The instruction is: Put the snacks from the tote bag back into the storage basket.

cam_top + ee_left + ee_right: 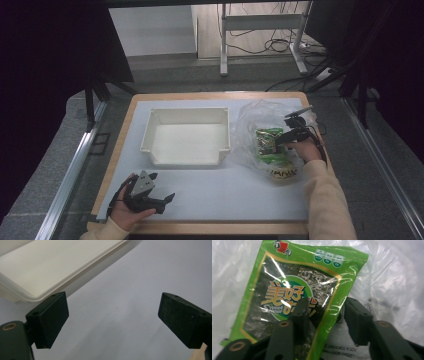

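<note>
On the right half of the table (200, 200), a clear plastic bag (250, 125) lies crumpled with snack packets in it; the right gripper (280, 142) reaches into its mouth; at the mouth lies a green seaweed snack packet (294, 297), marked "Sweet" and "Sour" beneath larger characters; a second, yellowish packet (282, 172) lies at the near end of the bag.

Right tongs: in the right gripper view the jaws stand either side of the packet's lower corner, one in front of the printed face, the other past its edge; they are partly closed around it; whether the pads already press on the film cannot be told; judged as a grasp being taken, not yet secured.

Left tongs: the left gripper (167, 197) rests in the person's hand near the front edge of the table, jaws wide apart with nothing between them; bare white mat shows between its fingers (50, 317).

Receiving container: the white plastic bin (220, 130) stands at the table's centre, just beside the bag, and holds nothing.

Progress, as judged: nothing has been transferred; the first packet is still at the bag; left to do are securing the grip, drawing the packet clear of the bag, and placing it in the bin, likely followed by the yellowish packet.
</note>
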Available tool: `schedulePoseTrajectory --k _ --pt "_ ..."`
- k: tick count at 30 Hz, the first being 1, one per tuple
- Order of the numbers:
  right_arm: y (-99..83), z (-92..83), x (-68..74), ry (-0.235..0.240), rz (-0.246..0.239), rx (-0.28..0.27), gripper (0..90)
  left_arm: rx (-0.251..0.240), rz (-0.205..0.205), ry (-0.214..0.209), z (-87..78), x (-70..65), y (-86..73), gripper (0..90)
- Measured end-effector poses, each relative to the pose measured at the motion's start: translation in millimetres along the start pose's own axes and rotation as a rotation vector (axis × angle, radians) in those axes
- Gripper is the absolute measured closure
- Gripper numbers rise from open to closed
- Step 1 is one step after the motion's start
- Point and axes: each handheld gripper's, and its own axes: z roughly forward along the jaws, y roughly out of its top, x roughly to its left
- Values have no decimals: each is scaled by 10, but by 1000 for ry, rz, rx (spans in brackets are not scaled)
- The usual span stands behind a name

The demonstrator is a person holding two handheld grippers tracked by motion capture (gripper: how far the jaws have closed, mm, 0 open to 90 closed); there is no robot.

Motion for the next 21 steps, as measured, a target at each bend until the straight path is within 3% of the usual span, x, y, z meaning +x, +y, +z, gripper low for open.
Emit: schedulePoseTrajectory --k 2,6,8,18,21 --pt "2 11 -36 28 56 6 664 -1 0 1 -1 2 0 95" --pt "8 11 -35 31 94 7 747 -3 -1 1 -4 7 -2 95" --pt "8 -3 -43 21 100 18 805 -3 3 1 -10 4 0 95" --pt "11 -31 -36 7 122 6 882 -2 3 0 -13 9 -1 95" --pt "11 -43 -16 -11 98 2 890 -3 2 1 -13 11 -1 95"
